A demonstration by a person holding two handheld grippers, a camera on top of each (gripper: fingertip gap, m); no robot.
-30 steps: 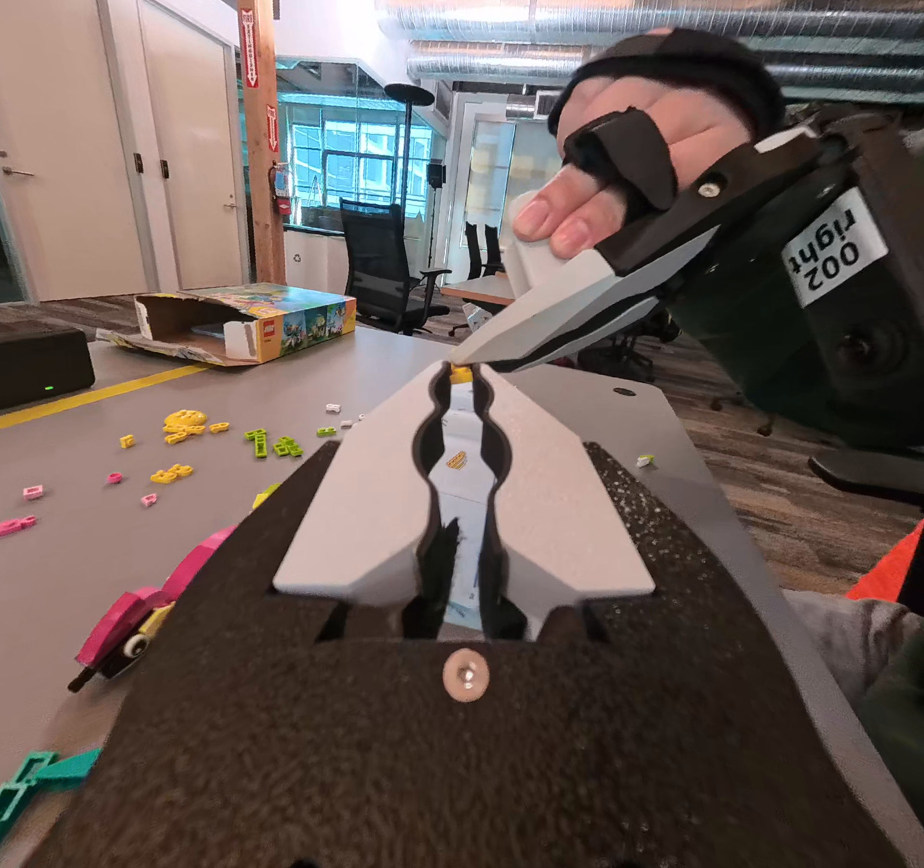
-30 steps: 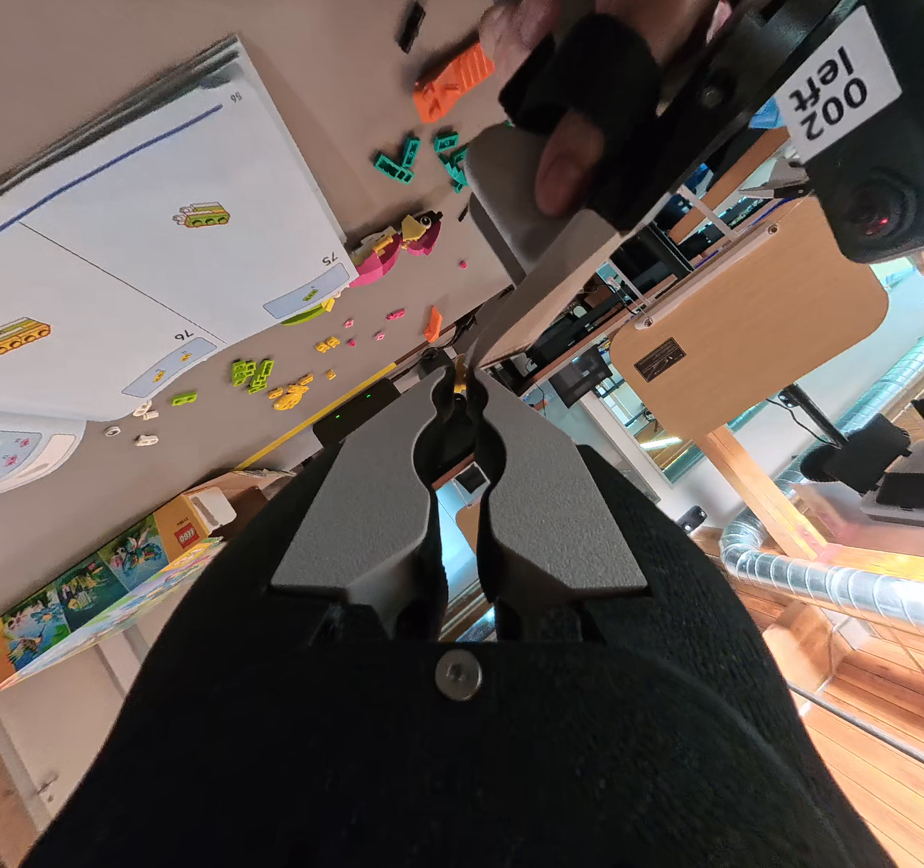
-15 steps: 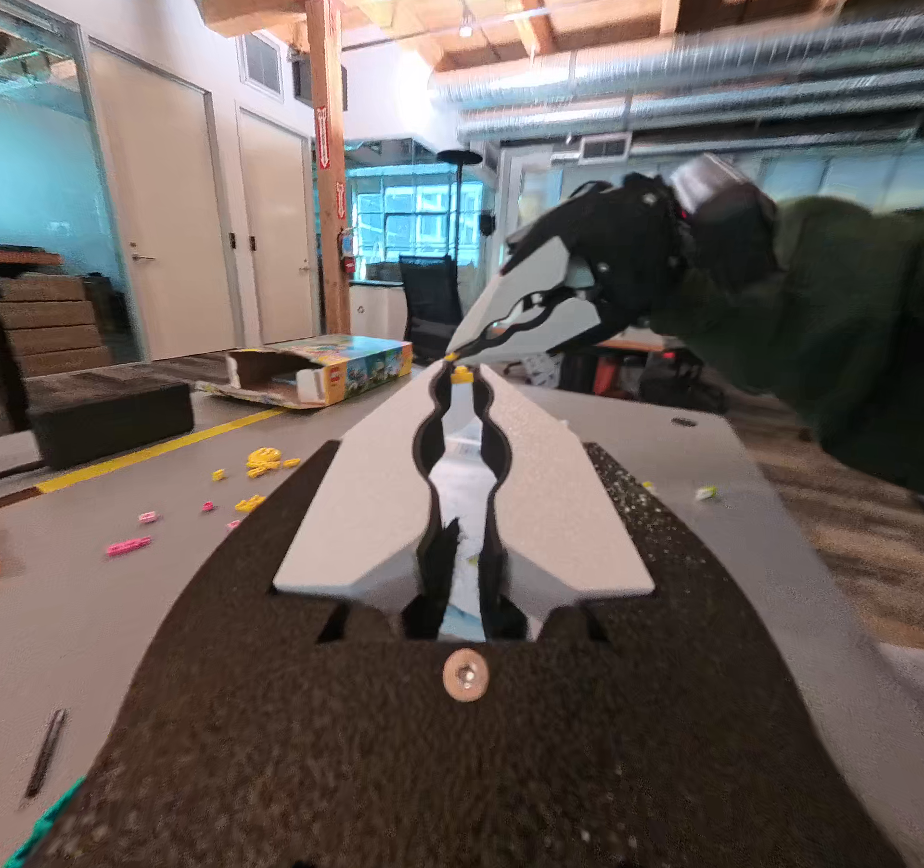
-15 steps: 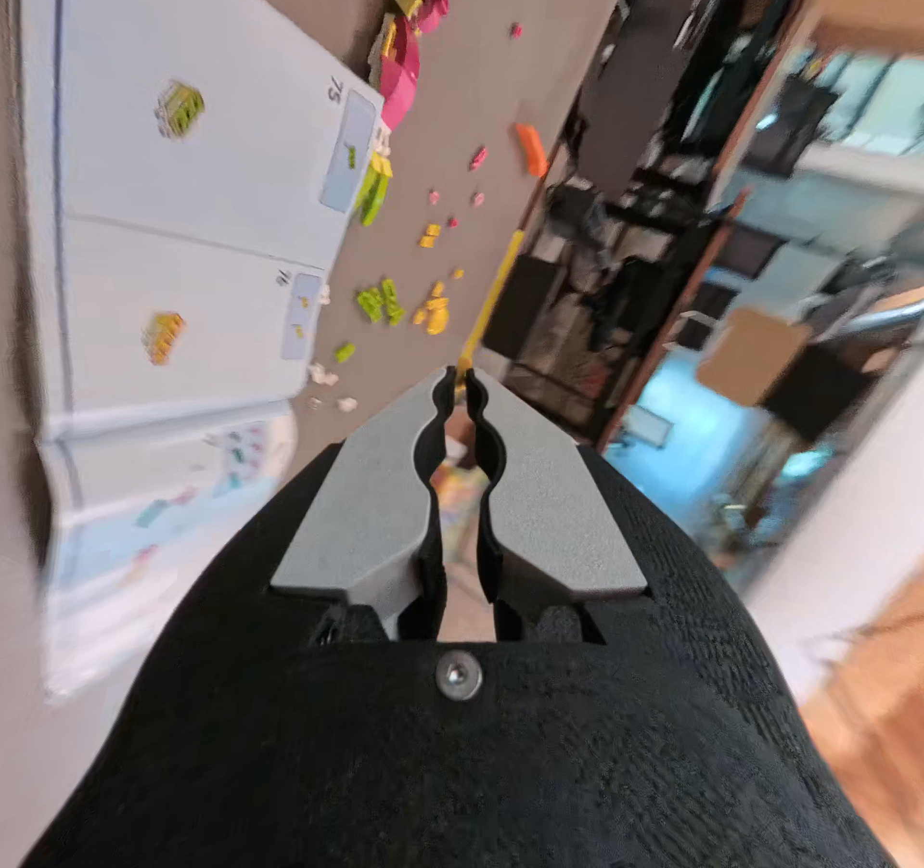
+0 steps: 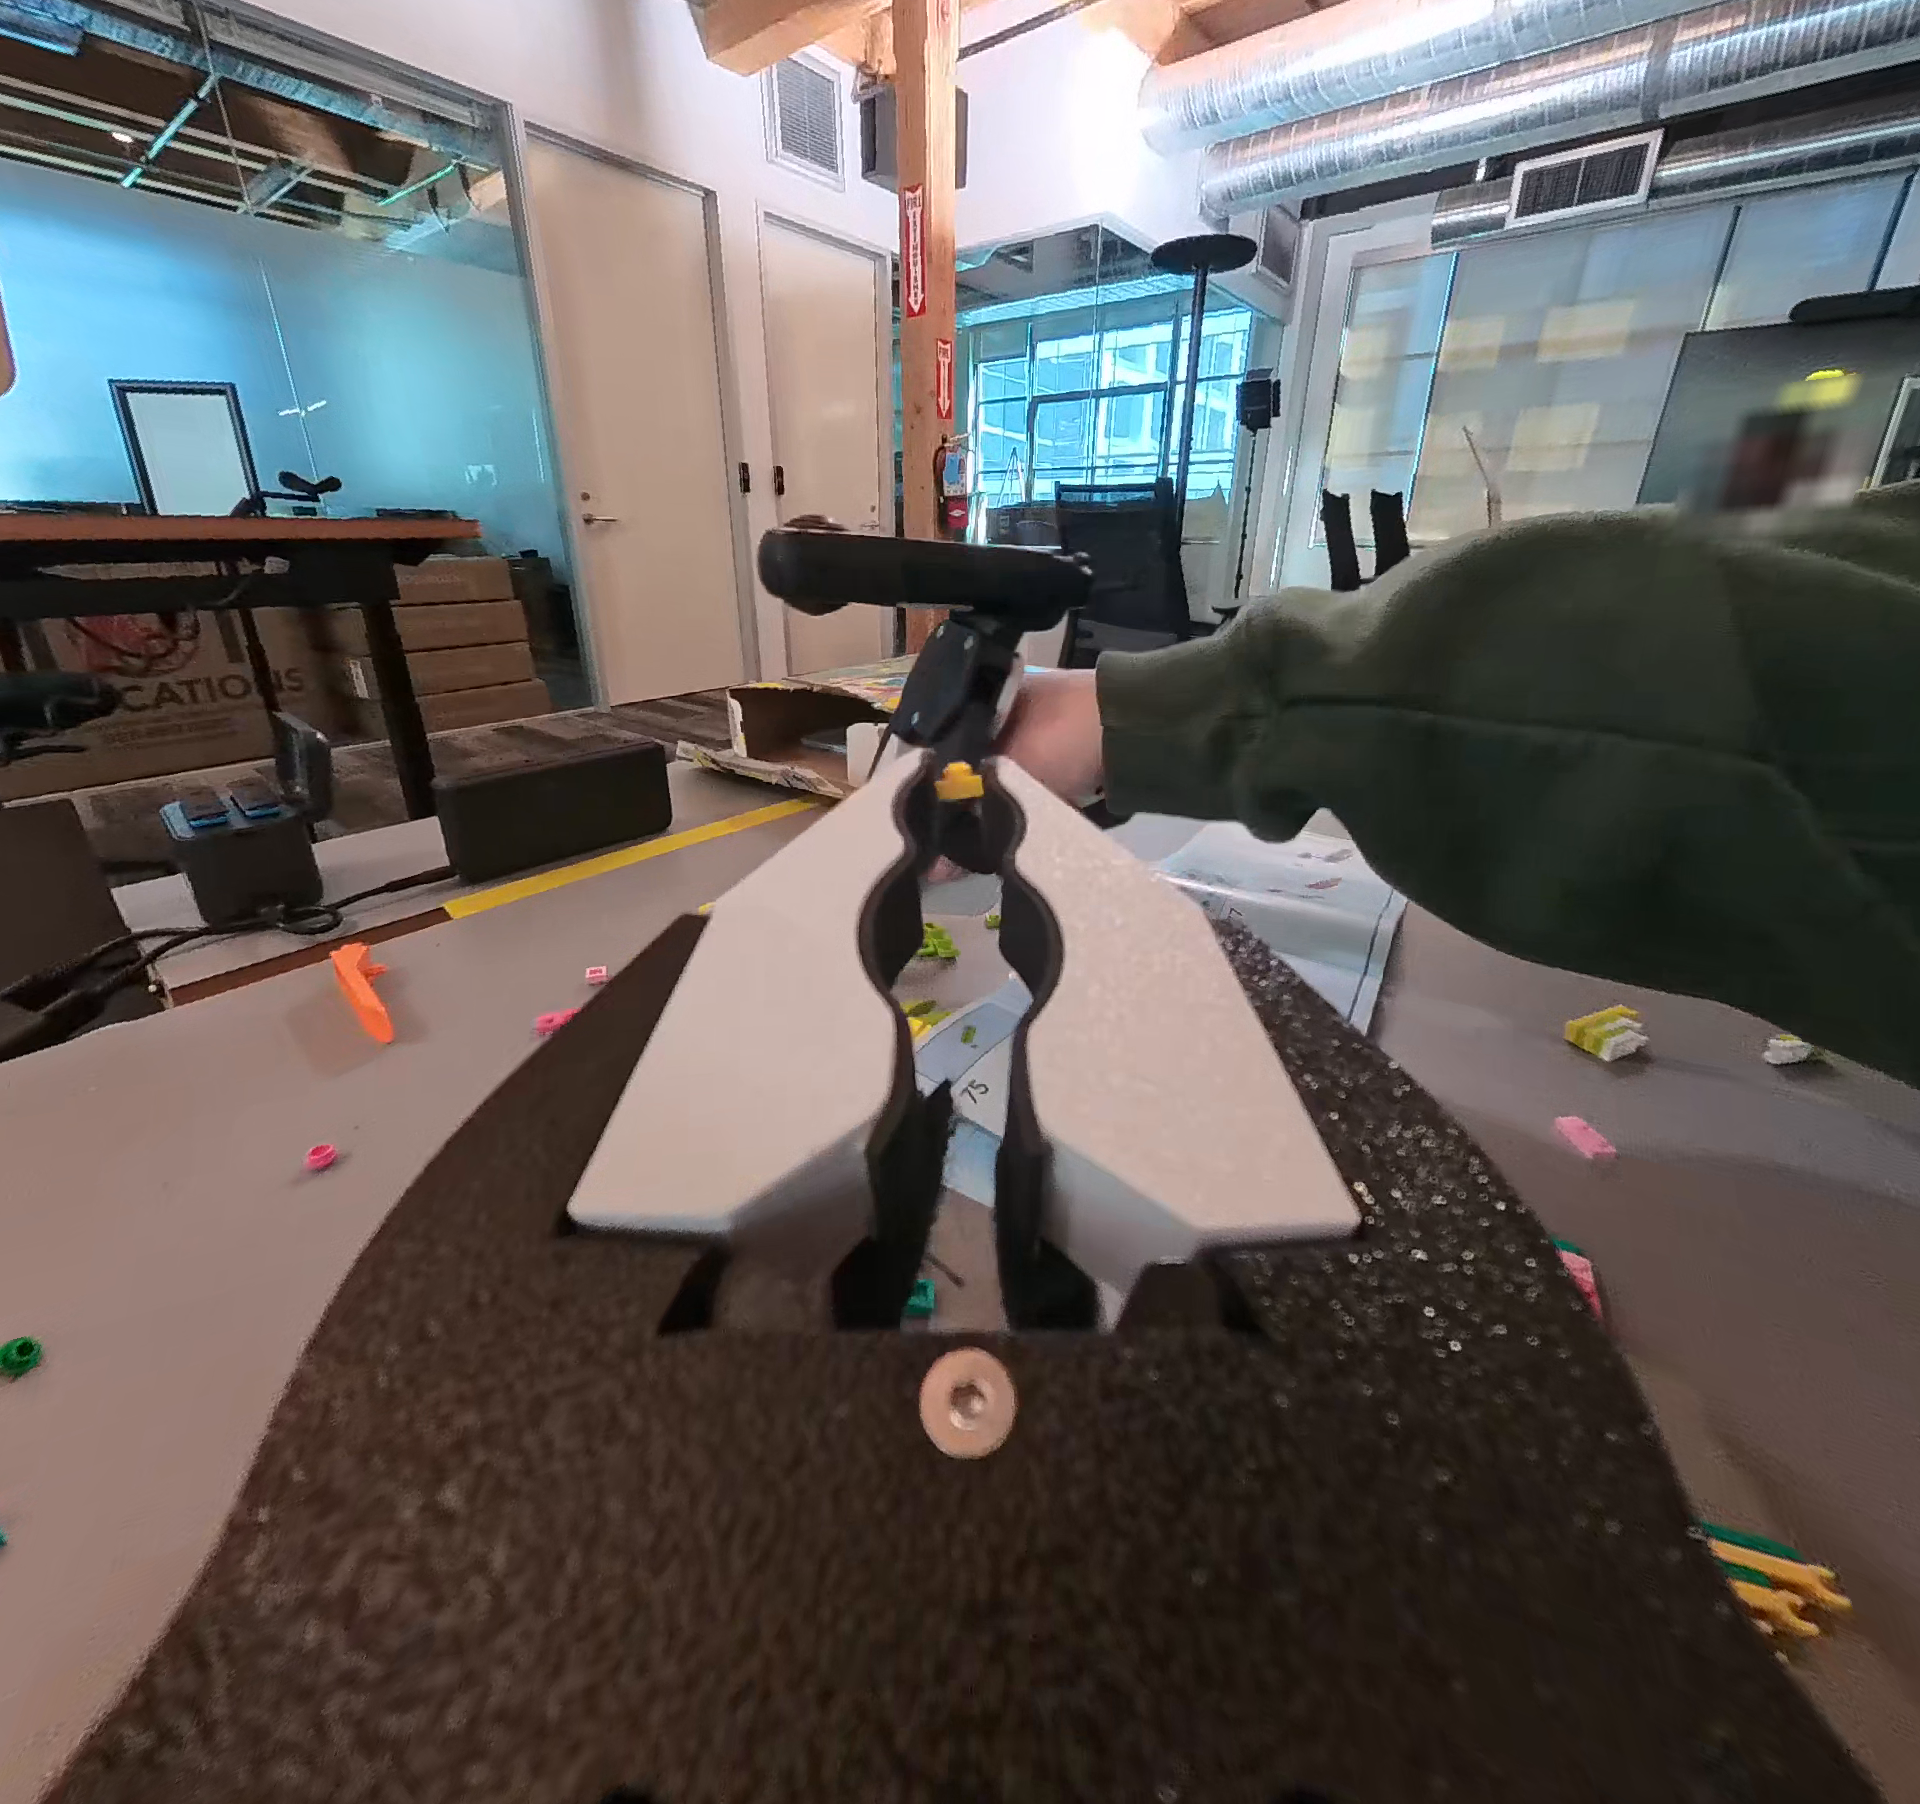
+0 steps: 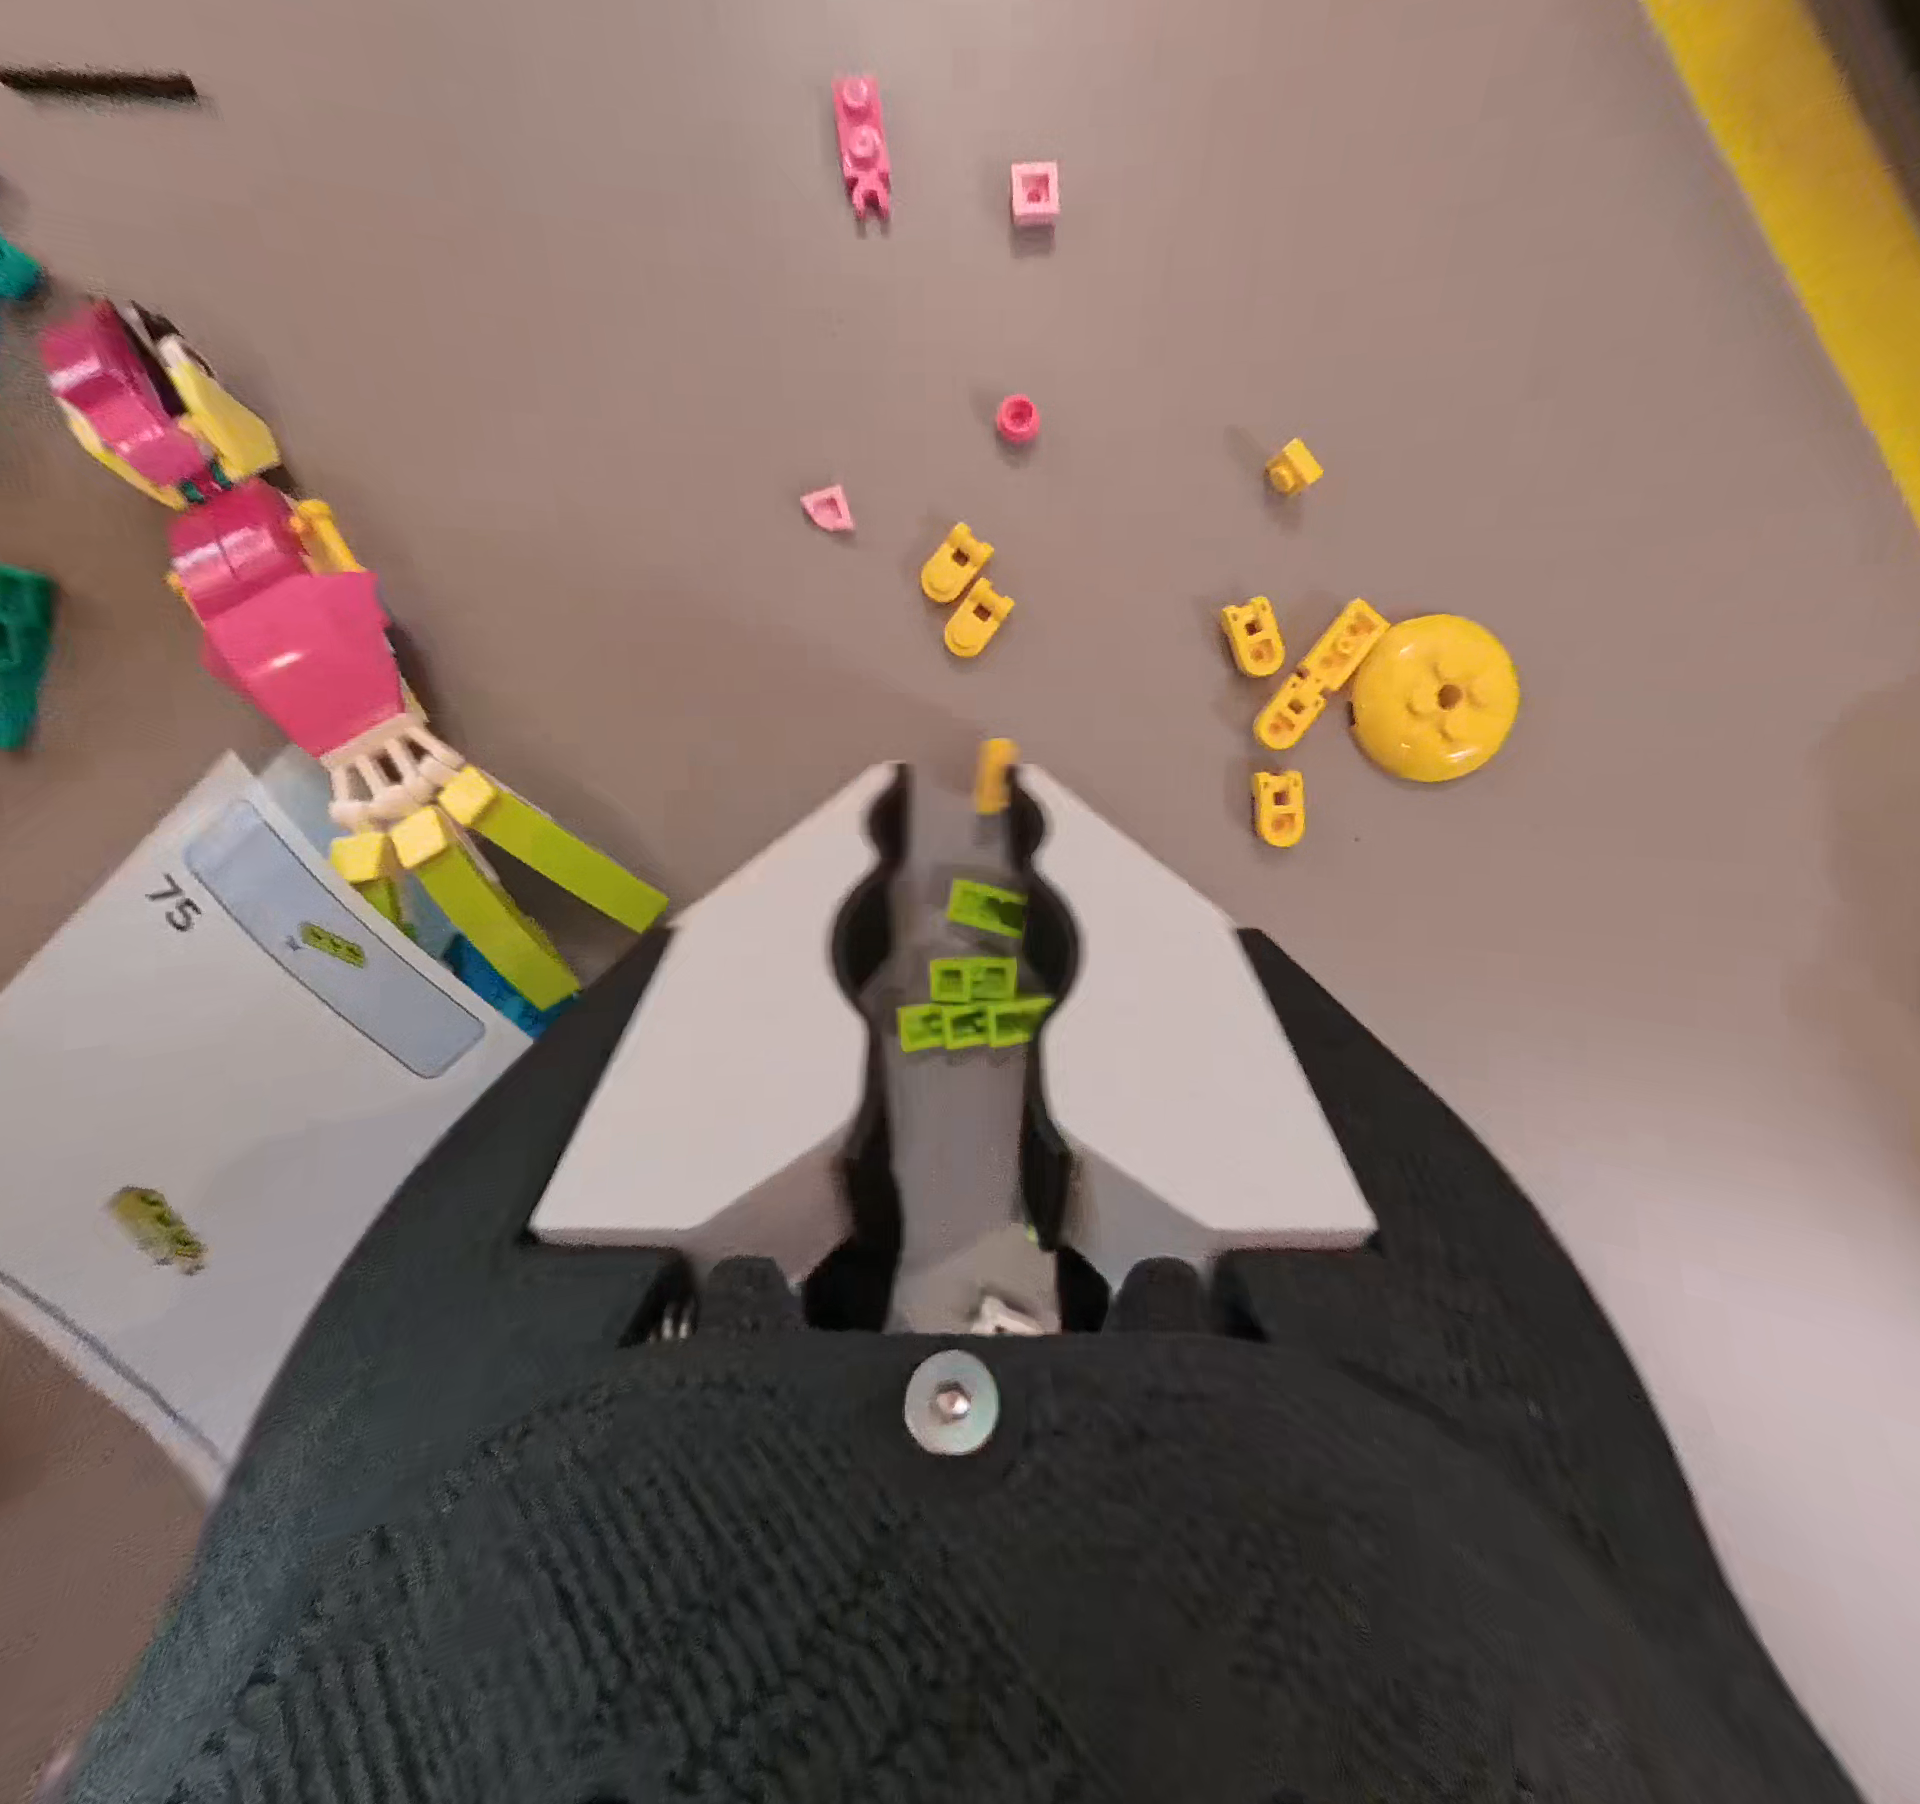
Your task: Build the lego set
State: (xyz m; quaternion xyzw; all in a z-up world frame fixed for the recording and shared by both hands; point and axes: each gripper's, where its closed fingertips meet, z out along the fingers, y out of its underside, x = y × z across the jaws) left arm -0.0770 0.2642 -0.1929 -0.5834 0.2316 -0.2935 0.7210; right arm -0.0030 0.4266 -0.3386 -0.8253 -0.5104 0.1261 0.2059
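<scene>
My left gripper (image 5: pixel 958 786) is shut on a small yellow piece (image 5: pixel 958 778) and holds it above the grey table (image 5: pixel 208 1131). Beyond it, the right gripper (image 5: pixel 951 705) points down at the table, held by a hand in a green sleeve (image 5: pixel 1507 736). In the right wrist view, my right gripper (image 6: pixel 956 778) is open over the table. A small yellow piece (image 6: pixel 994 774) sits by its right fingertip; I cannot tell if they touch. Lime green pieces (image 6: pixel 971 1001) show between the fingers. The pink and lime bird model (image 6: pixel 281 632) lies to the left.
The open instruction booklet (image 6: pixel 208 1079) lies at the lower left. Loose yellow pieces (image 6: pixel 966 591), a yellow round piece (image 6: pixel 1439 694) and pink pieces (image 6: pixel 860 144) lie ahead. A yellow tape line (image 6: pixel 1787 144) runs at the right. An orange piece (image 5: pixel 364 991) and the set's box (image 5: pixel 790 726) lie farther off. Tip to tip, the grippers are about 25 cm apart.
The right gripper left the left gripper's tips, swung down over the loose pieces and opened. The left gripper stayed shut on the yellow piece and turned left.
</scene>
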